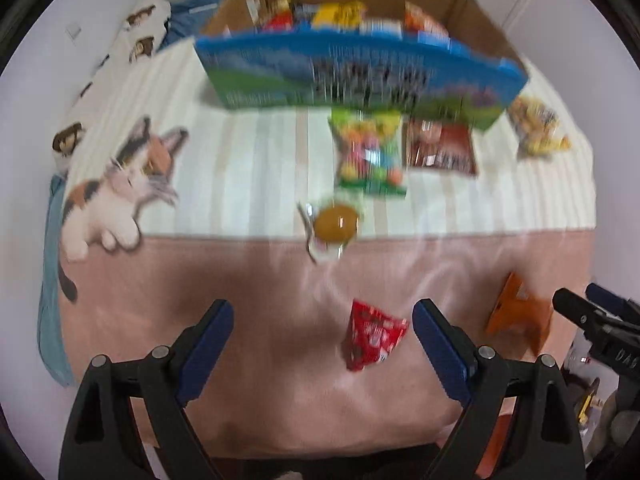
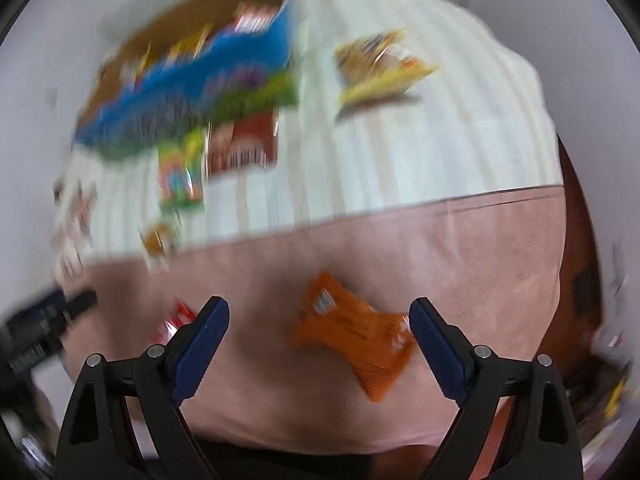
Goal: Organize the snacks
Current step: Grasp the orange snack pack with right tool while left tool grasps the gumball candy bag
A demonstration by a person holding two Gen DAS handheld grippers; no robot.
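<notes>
My left gripper (image 1: pixel 323 312) is open and empty above the pink blanket, with a small red snack packet (image 1: pixel 372 340) lying between its fingers. My right gripper (image 2: pixel 319 310) is open and empty, with an orange snack packet (image 2: pixel 356 344) lying between its fingers; the same packet shows in the left wrist view (image 1: pixel 520 316). A cardboard box with a blue and green front (image 1: pixel 360 72) stands at the back and holds several snacks. A colourful candy bag (image 1: pixel 368 152), a brown-red packet (image 1: pixel 440 148), a yellow bag (image 1: pixel 536 128) and a round wrapped snack (image 1: pixel 336 222) lie in front of it.
Everything lies on a bed with a striped white cover (image 1: pixel 260 152) and a pink blanket (image 1: pixel 240 280). A cat print (image 1: pixel 128 184) is at the left. The right gripper's tip (image 1: pixel 592 316) shows at the right edge of the left wrist view. Both views are motion-blurred.
</notes>
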